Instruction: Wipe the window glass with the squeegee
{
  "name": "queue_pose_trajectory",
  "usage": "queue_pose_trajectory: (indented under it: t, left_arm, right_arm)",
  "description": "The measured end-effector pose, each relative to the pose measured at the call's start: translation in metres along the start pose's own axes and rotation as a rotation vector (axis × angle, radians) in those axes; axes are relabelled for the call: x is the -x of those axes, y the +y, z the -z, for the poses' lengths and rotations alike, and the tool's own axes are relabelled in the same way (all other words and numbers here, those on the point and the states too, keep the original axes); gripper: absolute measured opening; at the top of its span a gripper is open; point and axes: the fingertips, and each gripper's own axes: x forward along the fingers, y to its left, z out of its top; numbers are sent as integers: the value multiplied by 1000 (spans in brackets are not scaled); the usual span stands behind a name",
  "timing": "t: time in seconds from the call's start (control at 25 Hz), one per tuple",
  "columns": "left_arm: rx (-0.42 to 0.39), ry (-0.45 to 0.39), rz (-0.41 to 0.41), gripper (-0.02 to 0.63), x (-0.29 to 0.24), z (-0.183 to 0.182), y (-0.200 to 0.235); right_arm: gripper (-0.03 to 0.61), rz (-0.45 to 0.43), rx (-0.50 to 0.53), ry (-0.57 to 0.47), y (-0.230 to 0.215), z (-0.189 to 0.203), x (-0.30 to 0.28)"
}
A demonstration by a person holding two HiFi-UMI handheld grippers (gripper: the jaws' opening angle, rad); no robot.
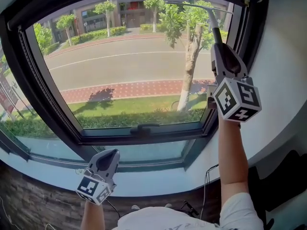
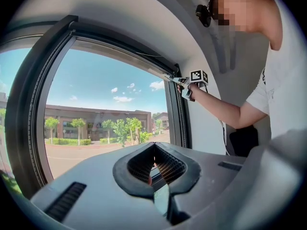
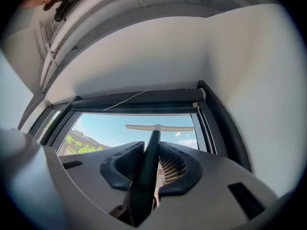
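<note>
Squeegee (image 1: 212,19): we see it high at the window's upper right corner. Its blade lies level just under the top frame, and the dark handle runs down into the right gripper. We cannot tell whether the blade touches the pane.
Right gripper (image 1: 219,49): its jaws are clamped on the squeegee's handle, and it is raised beside the right frame.
Window glass (image 1: 124,71): a large pane in a dark window frame (image 1: 144,134), with a narrower pane below.
Left gripper (image 1: 108,155): it is low before the white sill (image 1: 158,182), well apart from the squeegee. We see its jaws drawn together, with nothing between them.
Outside: a road (image 1: 120,61), trees and a brick path.
</note>
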Motion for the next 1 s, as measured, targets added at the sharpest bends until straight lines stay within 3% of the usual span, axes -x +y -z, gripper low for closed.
queue_pose_trajectory:
  t: [0.36,1.0]
  left_arm:
    - [18,-6,14,17,-2,3,9]
    - [3,-7,36,17,1,3,6]
  right_arm:
    - [100,26,24,-43,-5,-20,-32]
    - [100,44,41,-19,2,11,-14]
